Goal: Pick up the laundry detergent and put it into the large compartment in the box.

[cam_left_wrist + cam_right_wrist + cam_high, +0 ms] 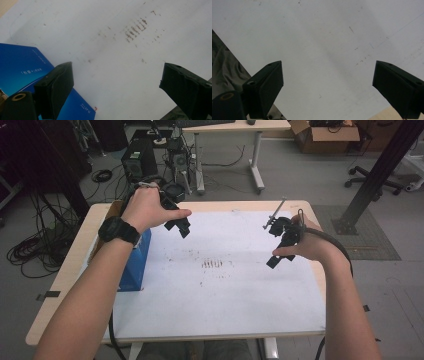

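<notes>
Grippers (pixel 182 226) (pixel 280 251) above white sheet (pixel 225 285), jaws wide, blue box (pixel 134 265) at left edge.

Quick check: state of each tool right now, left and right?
Left tool: open, nothing between the jaws, above the white sheet beside the blue box.
Right tool: open, holding nothing.

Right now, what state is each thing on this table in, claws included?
Left claw: open, nothing between its jaws, above the sheet.
Right claw: open, holding nothing.
Blue box: closed, lying flat at the table's left edge.
White sheet: flat, stained with brown marks near its middle.
</notes>
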